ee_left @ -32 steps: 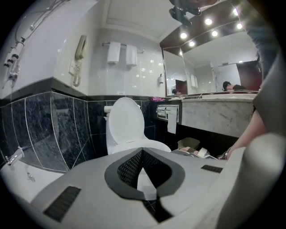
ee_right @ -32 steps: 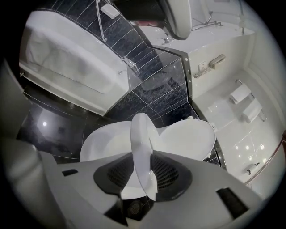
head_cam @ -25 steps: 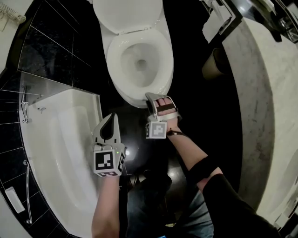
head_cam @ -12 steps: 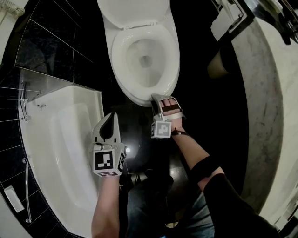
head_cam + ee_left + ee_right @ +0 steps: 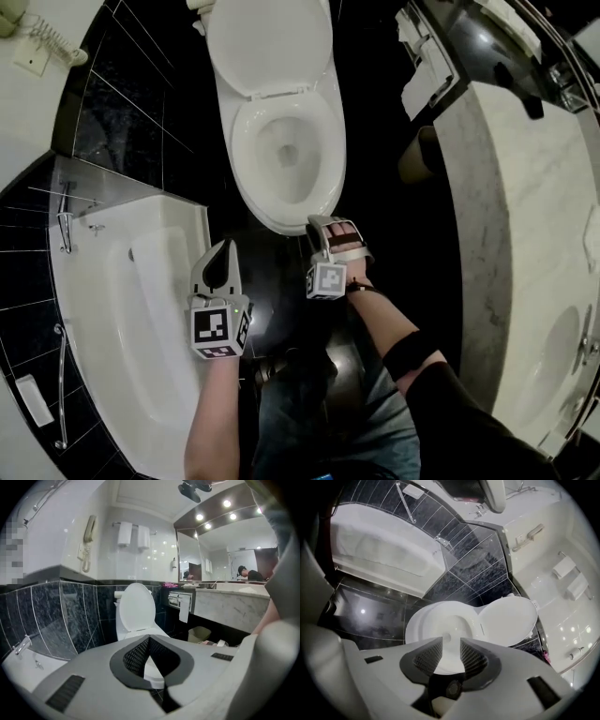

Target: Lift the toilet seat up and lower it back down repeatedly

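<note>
Well, stiff, lightish seat, best hooked under front edge. Right gripper jaws partly apart, just been closing, empty; left gripper pinched together, empty.

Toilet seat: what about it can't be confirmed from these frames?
Front edge of the toilet seat: in the head view the right gripper overlaps it; contact unclear.
Right gripper view: its jaws, apart though just closing, mask that edge; nothing visibly pinched.
Left gripper view: the left gripper itself hides most of the seat; the raised lid shows.
Seam between seat and bowl: white on white, too fine.
</note>
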Action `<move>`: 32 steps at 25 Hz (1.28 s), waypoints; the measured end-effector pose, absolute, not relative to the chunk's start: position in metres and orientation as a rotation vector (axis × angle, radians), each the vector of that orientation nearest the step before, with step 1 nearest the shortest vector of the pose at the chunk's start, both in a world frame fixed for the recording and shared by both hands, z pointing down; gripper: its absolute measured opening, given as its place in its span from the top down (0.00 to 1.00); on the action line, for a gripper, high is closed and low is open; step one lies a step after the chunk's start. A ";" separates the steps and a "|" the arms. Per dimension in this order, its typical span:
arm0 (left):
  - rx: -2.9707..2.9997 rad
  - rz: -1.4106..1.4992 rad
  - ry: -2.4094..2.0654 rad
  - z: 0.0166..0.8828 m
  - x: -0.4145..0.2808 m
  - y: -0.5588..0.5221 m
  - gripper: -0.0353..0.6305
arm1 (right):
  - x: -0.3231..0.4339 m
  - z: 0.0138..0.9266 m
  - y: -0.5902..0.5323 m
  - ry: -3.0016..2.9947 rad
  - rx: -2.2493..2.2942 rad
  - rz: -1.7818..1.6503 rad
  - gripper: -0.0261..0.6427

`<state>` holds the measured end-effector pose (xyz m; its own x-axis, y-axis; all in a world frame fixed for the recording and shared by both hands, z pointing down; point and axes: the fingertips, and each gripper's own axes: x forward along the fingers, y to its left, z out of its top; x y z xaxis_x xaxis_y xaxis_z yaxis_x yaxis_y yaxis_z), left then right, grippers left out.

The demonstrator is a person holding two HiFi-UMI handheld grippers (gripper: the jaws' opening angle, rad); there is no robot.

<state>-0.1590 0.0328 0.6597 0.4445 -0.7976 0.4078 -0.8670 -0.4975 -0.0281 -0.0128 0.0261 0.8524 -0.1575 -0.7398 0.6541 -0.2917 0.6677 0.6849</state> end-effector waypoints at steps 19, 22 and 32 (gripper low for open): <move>2.609 0.463 -1.520 0.343 -0.141 0.017 0.94 | 0.042 0.415 -0.004 -2.006 1.309 -0.217 0.93; 2.631 0.452 -1.536 0.307 -0.138 0.015 0.94 | 0.061 0.381 -0.001 -2.057 1.371 -0.105 0.93; 2.674 0.436 -1.527 0.254 -0.123 0.007 0.94 | 0.106 0.291 -0.026 -2.224 1.555 0.157 0.93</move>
